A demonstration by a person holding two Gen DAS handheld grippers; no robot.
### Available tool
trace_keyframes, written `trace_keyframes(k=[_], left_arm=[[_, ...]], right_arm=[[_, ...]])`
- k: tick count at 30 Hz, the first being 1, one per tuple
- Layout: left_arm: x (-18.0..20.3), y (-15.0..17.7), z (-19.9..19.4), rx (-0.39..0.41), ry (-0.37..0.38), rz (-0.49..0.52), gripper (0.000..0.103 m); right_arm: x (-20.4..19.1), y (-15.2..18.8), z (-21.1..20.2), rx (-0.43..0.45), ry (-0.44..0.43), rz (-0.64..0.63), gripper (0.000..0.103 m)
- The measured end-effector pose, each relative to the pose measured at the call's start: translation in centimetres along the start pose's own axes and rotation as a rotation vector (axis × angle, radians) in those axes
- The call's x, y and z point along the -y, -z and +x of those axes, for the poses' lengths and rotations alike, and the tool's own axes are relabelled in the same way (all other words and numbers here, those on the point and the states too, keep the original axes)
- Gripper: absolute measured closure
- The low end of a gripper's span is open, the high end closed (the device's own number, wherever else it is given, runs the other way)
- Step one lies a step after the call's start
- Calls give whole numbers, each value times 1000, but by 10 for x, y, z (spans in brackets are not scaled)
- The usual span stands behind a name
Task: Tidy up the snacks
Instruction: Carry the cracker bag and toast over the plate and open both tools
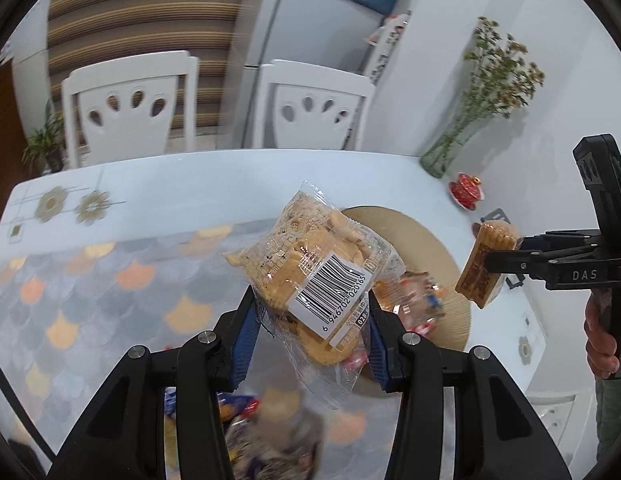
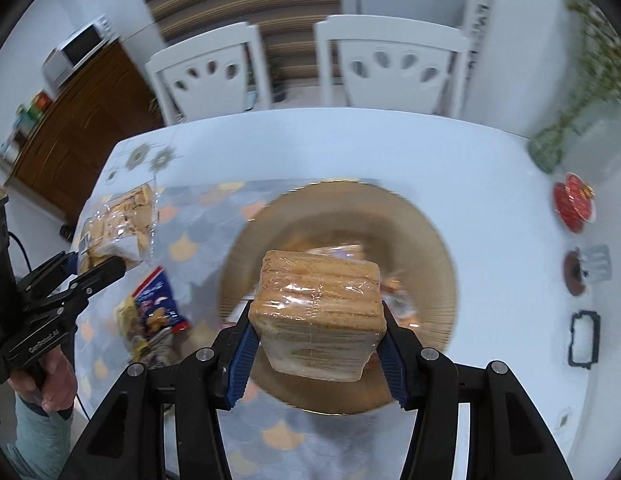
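Note:
My left gripper [image 1: 310, 312] is shut on a clear bag of biscuits [image 1: 310, 264] with a barcode label, held above the table; it also shows at the left of the right wrist view [image 2: 118, 220]. My right gripper [image 2: 316, 320] is shut on a wrapped block of stacked crackers [image 2: 316, 312], held above the round tan plate [image 2: 422, 240]. The same block [image 1: 486, 260] shows at the right of the left wrist view. Some wrapped snacks [image 1: 418, 300] lie on the plate [image 1: 414, 236]. More snack packets [image 2: 154, 312] lie on the placemat left of the plate.
A glass vase with dried flowers [image 1: 470, 120], a red lidded cup on a saucer [image 1: 466, 192] and small black items [image 2: 582, 336] stand along the table's right side. Two white chairs [image 2: 390, 64] stand behind the table. A patterned placemat [image 1: 90, 280] covers the near table.

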State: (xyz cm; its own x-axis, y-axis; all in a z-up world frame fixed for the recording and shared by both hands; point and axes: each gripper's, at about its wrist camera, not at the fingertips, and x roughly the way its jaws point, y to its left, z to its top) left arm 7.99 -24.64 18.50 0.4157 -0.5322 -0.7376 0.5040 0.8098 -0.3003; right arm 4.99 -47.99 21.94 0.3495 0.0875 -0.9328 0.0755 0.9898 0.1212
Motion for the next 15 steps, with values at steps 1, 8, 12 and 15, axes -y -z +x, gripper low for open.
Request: trace_keyframes(k=[1, 8, 12, 15], left_arm=[[5, -1, 3, -3, 4, 5, 59], [40, -7, 33, -38, 20, 22, 59], [51, -9, 46, -53, 26, 18, 59], [56, -12, 55, -63, 25, 12, 59]], right_arm=[[7, 1, -2, 4, 5, 9, 50], [48, 2, 6, -8, 8, 59, 50], [60, 2, 16, -33, -9, 64, 50], [66, -4, 27, -53, -21, 67, 50]])
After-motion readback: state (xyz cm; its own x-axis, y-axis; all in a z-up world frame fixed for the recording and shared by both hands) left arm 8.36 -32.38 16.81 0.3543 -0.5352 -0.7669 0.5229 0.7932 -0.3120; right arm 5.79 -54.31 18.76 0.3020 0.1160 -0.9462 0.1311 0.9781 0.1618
